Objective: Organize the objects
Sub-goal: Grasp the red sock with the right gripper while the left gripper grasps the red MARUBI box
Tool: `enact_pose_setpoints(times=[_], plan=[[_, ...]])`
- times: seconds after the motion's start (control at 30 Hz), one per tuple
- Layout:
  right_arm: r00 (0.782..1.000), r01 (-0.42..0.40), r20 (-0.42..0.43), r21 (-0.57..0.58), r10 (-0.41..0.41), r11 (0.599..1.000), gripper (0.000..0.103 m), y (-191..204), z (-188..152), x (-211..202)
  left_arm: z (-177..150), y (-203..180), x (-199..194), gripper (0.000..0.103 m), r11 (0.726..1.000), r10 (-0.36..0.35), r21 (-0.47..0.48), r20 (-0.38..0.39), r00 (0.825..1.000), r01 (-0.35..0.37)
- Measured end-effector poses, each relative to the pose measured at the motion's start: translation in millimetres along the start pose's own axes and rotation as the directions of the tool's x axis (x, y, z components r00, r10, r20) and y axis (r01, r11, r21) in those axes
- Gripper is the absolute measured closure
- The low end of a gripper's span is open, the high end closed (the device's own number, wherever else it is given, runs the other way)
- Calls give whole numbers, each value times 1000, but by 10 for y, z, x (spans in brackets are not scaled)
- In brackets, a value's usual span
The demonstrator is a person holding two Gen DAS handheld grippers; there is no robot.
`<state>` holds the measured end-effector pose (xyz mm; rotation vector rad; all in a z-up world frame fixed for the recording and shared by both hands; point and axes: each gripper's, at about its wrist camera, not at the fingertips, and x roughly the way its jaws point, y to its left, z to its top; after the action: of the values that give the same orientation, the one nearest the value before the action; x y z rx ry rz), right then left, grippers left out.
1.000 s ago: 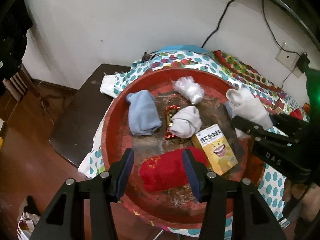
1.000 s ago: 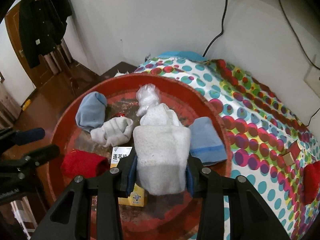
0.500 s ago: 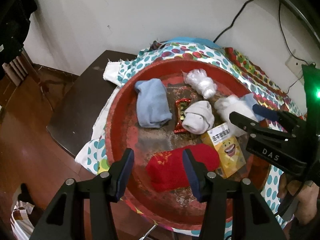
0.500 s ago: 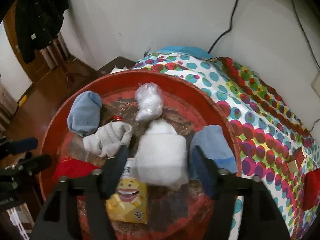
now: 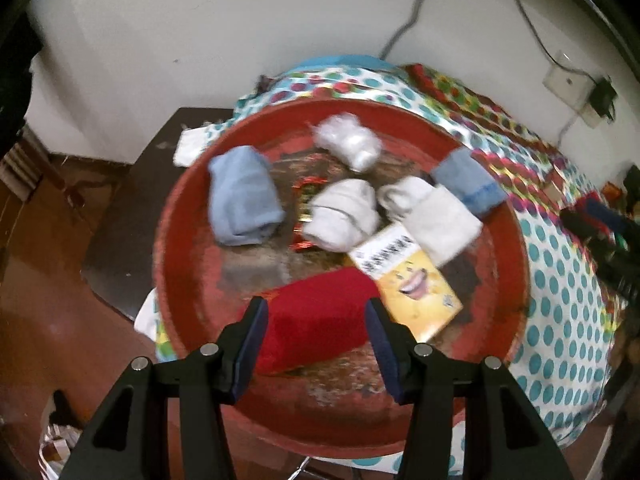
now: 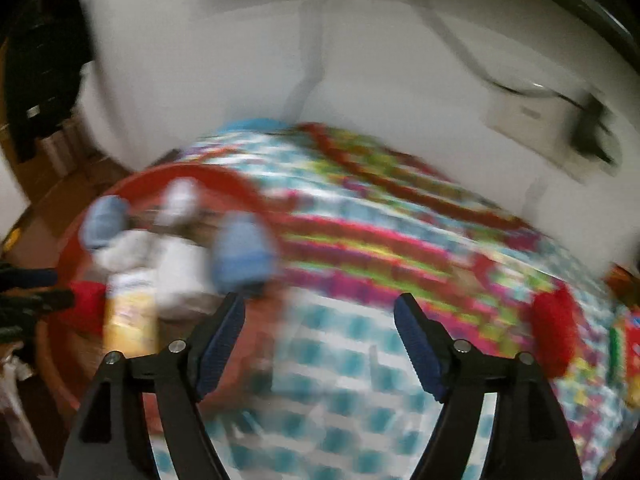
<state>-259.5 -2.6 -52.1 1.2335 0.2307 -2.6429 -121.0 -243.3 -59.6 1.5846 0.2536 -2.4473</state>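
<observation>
A round red tray (image 5: 184, 200) holds several rolled socks: a red one (image 5: 316, 324), light blue ones (image 5: 242, 196) (image 5: 468, 180), white ones (image 5: 344, 212) (image 5: 436, 216), a clear plastic bundle (image 5: 348, 142), a yellow box (image 5: 408, 276) and a red candy wrapper (image 5: 306, 196). My left gripper (image 5: 314, 312) is open, with its fingers either side of the red sock. My right gripper (image 6: 320, 312) is open and empty over the dotted cloth (image 6: 340, 380), right of the tray (image 6: 224, 178). It shows at the right edge of the left view (image 5: 600, 224). The right view is blurred.
The tray sits on a bed-like surface with a colourful dotted cloth (image 5: 560, 300). A dark wooden side table (image 5: 132, 216) stands left of it. A wall socket with a plug (image 5: 576, 88) and cables is on the white wall. A red item (image 6: 556, 328) lies on the cloth at right.
My right gripper opened, left the white sock in the tray and swung right over the cloth. My left gripper moved closer around the red sock.
</observation>
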Motion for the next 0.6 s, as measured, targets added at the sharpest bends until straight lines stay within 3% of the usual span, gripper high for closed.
enact_pose_setpoints(times=[0.17,0.27,0.43,0.57,0.6], plan=[[985,174,-7,115,-174,978,25,-1075,-208,-54,-37,-362,66,51,996,-41,81,-9,999,42],[973,229,-34,124,-226,966,23,-1493,-319,42,-59,-631,116,51,989,-64,134,-17,998,66],[980,199,-53,124,-194,972,22,-1763,-410,302,49,-1231,135,51,964,-92,250,-16,996,93],[983,178,-53,103,-174,979,21,-1761,-360,525,322,-1787,177,51,929,-191,319,-21,981,187],[982,187,-57,93,-182,978,26,-1756,-355,563,406,-1937,210,51,921,-208,331,-28,978,205]])
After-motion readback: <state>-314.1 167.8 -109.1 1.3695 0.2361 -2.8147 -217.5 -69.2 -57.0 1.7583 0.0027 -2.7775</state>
